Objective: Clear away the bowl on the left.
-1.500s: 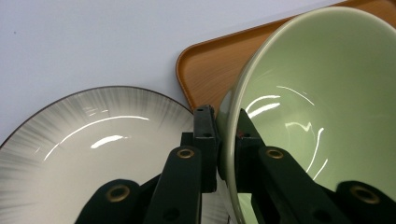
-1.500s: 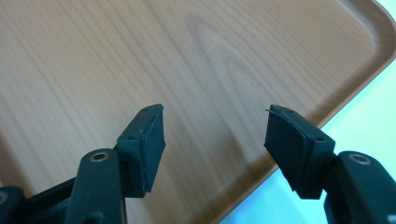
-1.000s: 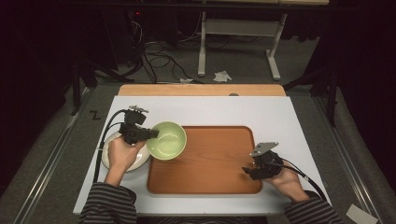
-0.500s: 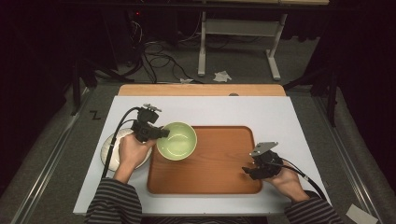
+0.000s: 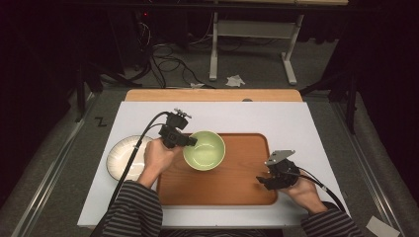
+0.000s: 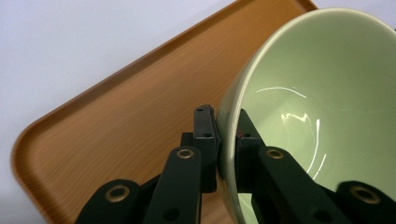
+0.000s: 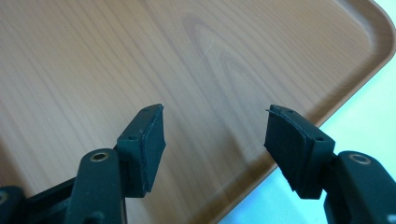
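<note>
A pale green bowl [image 5: 204, 150] hangs tilted over the left part of the wooden tray [image 5: 237, 187]. My left gripper [image 5: 190, 142] is shut on its rim, one jaw inside and one outside. In the left gripper view the bowl [image 6: 322, 93] stands at the right with the gripper [image 6: 226, 135] pinching its wall, and the tray [image 6: 116, 126] lies below. My right gripper [image 5: 263, 180] rests over the tray's right edge. In the right gripper view that gripper [image 7: 215, 135] stands open with nothing between its jaws, above the tray [image 7: 140, 56].
A white plate [image 5: 123, 156] lies on the white table mat [image 5: 257, 116] left of the tray, partly under the left forearm. Beyond the table's far wooden edge [image 5: 212, 95] there are cables and a metal stand on the floor.
The left gripper has carried the green bowl rightward, from above the plate and tray edge to over the tray. The right gripper has stayed put.
</note>
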{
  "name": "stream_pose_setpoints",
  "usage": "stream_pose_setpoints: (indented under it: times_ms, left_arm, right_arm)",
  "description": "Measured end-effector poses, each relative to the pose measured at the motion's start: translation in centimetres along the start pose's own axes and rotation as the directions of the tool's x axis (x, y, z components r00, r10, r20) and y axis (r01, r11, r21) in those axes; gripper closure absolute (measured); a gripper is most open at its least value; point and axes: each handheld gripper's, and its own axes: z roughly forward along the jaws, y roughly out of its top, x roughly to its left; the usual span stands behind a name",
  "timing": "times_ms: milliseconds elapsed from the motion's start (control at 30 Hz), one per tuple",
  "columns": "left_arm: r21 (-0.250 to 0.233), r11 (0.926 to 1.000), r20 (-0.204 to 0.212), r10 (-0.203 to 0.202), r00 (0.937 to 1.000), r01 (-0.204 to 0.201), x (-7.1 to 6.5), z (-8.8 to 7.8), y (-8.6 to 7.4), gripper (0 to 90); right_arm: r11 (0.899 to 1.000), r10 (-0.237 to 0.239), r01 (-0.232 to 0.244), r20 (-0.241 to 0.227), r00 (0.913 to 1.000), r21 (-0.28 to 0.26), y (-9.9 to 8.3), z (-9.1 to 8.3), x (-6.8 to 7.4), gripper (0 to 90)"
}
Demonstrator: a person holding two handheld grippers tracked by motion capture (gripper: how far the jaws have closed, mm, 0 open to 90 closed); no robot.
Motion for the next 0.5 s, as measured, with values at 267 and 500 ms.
stream_pose_setpoints:
  times_ms: [267,500]
  left_arm:
    - [0.053,0.9986,-0.008,0.005,1.0000,-0.004,0.1,1.8,0.7,84.0]
    - [0.085,0.9963,0.005,0.004,1.0000,-0.005,0.0,3.2,1.0,83.9]
  right_arm:
    - [1.000,0.001,-0.001,-0.002,1.0000,0.004,0.0,-0.1,0.0,39.6]
    - [1.000,0.006,-0.006,-0.013,0.9999,-0.011,0.0,-0.1,0.0,39.6]
